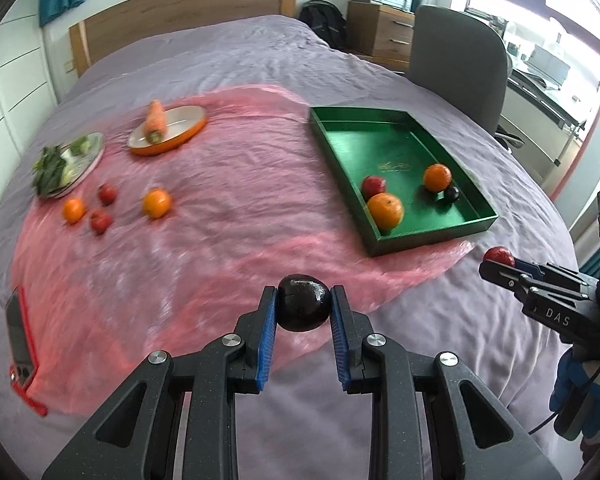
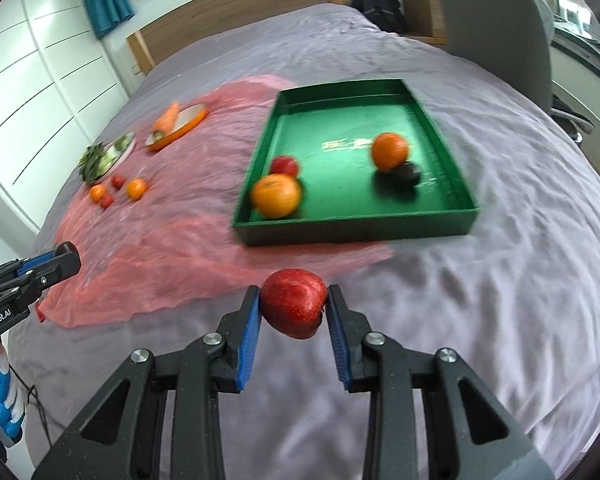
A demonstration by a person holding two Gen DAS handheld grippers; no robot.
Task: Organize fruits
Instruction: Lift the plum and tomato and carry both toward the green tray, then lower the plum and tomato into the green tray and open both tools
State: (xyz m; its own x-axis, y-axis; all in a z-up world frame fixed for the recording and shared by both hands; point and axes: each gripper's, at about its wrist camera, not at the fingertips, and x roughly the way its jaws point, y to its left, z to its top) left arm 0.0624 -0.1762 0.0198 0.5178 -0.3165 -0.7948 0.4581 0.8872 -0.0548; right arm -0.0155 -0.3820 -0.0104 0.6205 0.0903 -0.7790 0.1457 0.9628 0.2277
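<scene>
Left wrist view: the left gripper point(image 1: 303, 307) has its jaws clamped across a dark plum point(image 1: 303, 303); smooth, round, probably slippery. The green tray point(image 1: 432, 234) lies ahead and right of the jaws.

Right wrist view: the right gripper point(image 2: 293, 309) pinches a red apple point(image 2: 294, 307) at its widest part; firm, light, bruisable. The tray sits just ahead of the jaws.

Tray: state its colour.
Green, inside and out; the tray shows sharpest in the left wrist view.

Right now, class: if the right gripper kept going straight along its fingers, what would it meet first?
Probably the near wall of the green tray; the right gripper, shut on the red apple, points at it across bare bedspread. Depth is uncertain.
</scene>
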